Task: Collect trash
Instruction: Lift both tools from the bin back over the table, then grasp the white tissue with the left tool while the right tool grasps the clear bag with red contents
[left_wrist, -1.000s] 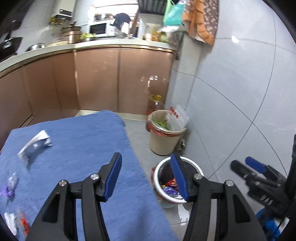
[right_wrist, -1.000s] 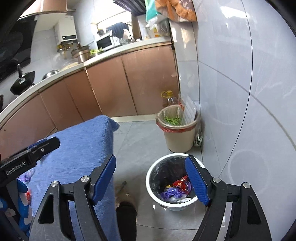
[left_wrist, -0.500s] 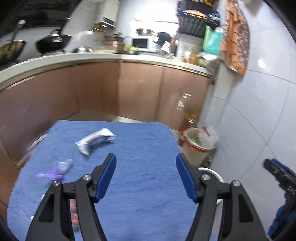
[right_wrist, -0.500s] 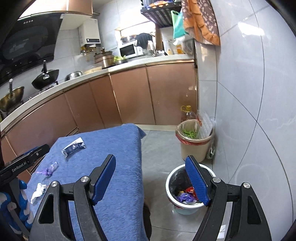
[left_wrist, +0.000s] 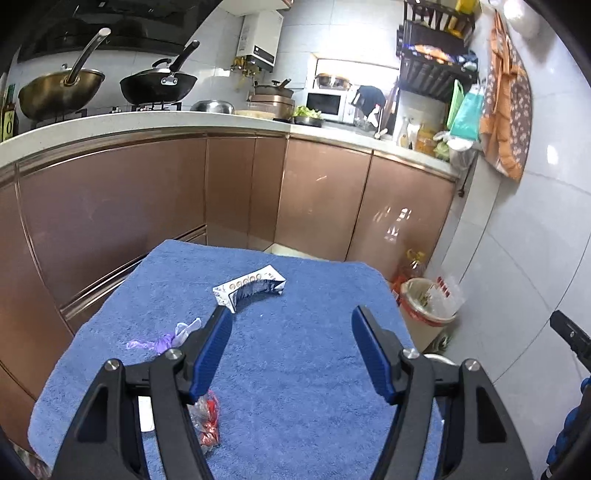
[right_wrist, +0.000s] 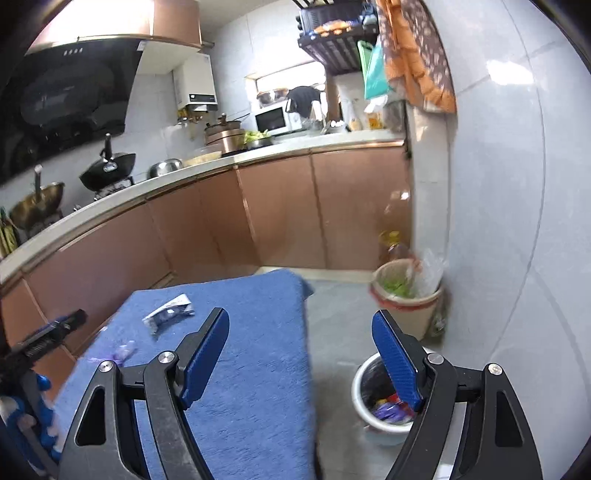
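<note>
Trash on the blue-covered bench (left_wrist: 295, 369) lies nearest the left hand-held gripper (left_wrist: 291, 347), jaws apart and empty: purple wrapper (left_wrist: 155, 342) just left, long white packet (left_wrist: 249, 287) crosswise ahead, while the right hand-held gripper (right_wrist: 299, 354), also apart, hangs toward the white bin (right_wrist: 364, 384).

Between the spread fingers of the left gripper (left_wrist: 291, 350) the blue worktop (left_wrist: 295, 387) lies bare toward 12 o'clock, up to the white wrapper (left_wrist: 249, 288). At 9 o'clock a purple scrap (left_wrist: 155, 341) and red wrapper (left_wrist: 207, 417) crowd the left finger. Floor between worktop and white bin (right_wrist: 373, 391) is open.
</note>
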